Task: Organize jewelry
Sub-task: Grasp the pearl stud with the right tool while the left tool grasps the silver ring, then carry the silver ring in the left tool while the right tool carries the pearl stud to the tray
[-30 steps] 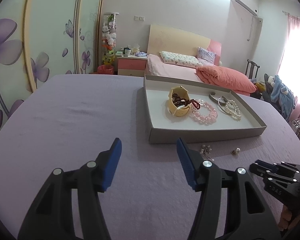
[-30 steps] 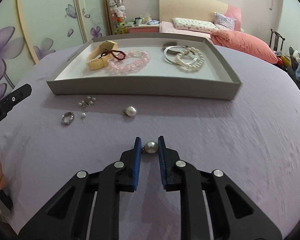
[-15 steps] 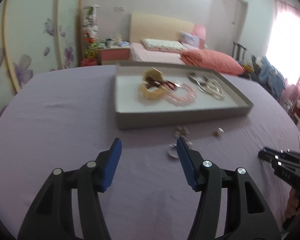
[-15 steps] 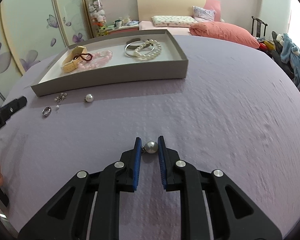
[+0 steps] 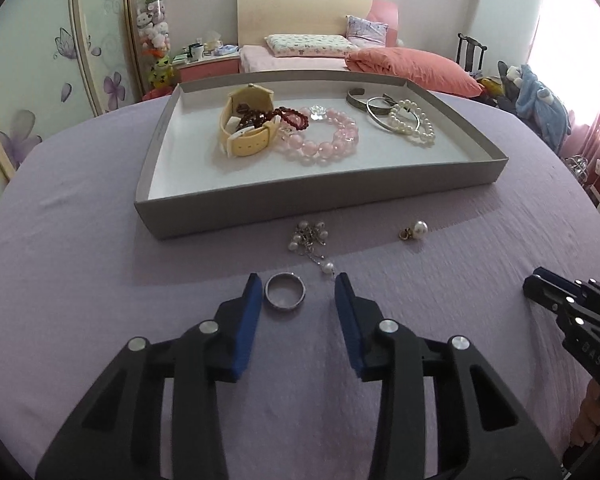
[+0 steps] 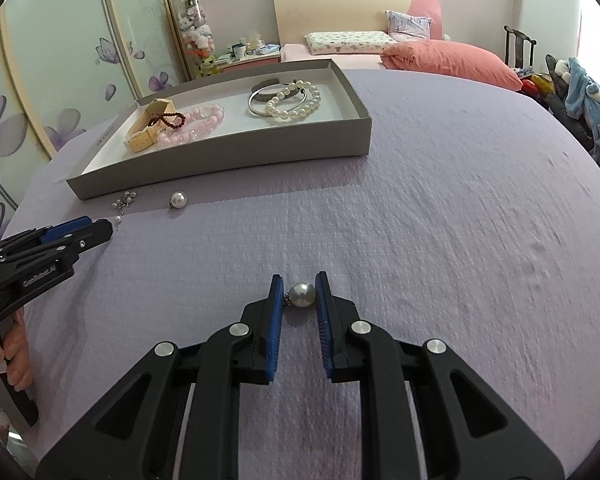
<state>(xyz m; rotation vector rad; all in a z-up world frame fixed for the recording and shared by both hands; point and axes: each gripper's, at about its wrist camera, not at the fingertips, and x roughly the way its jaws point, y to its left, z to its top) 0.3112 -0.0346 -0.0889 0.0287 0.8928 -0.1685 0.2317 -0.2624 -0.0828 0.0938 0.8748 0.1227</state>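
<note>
A silver ring (image 5: 285, 297) lies on the purple cloth between the blue pads of my left gripper (image 5: 298, 282). Its jaws are closing, and the ring sits close to the left pad with neither pad pressing on it. A pearl cluster piece (image 5: 308, 236) and a single pearl earring (image 5: 416, 229) lie just beyond, in front of the grey tray (image 5: 320, 208). My right gripper (image 6: 299, 283) is shut on another pearl earring (image 6: 302, 295), held over the cloth well to the right of the tray (image 6: 220, 160).
In the tray lie a yellow watch (image 5: 246, 128), a dark red bead string (image 5: 288, 116), a pink bead bracelet (image 5: 324, 140), silver bangles (image 5: 376, 114) and a pearl bracelet (image 5: 414, 122). A bed and a chair stand beyond the table's far edge.
My left gripper has come forward and down to the ring, and its jaws have narrowed around it. The right gripper shifted to the right of the tray, with the pearl earring still held.
</note>
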